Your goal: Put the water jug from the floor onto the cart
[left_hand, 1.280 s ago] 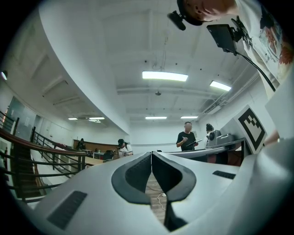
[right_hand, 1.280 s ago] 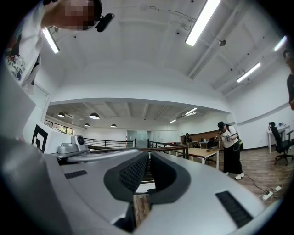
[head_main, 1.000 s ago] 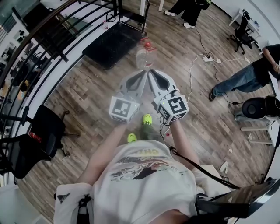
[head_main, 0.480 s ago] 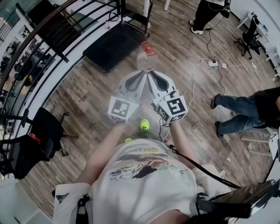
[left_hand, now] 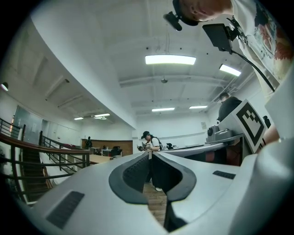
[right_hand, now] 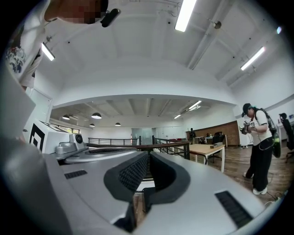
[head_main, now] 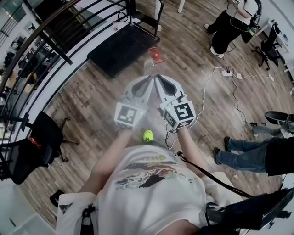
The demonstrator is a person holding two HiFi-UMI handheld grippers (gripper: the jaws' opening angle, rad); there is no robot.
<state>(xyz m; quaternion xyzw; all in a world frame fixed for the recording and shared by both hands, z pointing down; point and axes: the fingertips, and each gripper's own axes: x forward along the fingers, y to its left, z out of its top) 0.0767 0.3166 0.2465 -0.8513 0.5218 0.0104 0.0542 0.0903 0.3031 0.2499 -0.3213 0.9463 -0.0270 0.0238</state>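
Note:
In the head view a clear water jug (head_main: 152,65) with a red cap hangs above the wood floor, just beyond the tips of both grippers. My left gripper (head_main: 151,77) and right gripper (head_main: 157,76) point level and side by side, and their tips meet at the jug's near side. Each gripper's jaws are closed at the tips, as the left gripper view (left_hand: 149,154) and the right gripper view (right_hand: 147,154) show. The jug is not visible in either gripper view, so the exact hold is hidden. The black flat cart (head_main: 120,46) with its upright handle (head_main: 158,13) stands ahead, slightly to the left.
A black railing (head_main: 46,43) runs along the left. A black chair (head_main: 46,133) stands at the near left. Cables and a power strip (head_main: 226,72) lie on the floor to the right. People stand at the right (head_main: 248,156) and at the far right (head_main: 229,27).
Both grippers and the hanging jug have moved forward together toward the cart, which is now nearer. The people on the right have shifted in the frame. Both jaws stayed closed.

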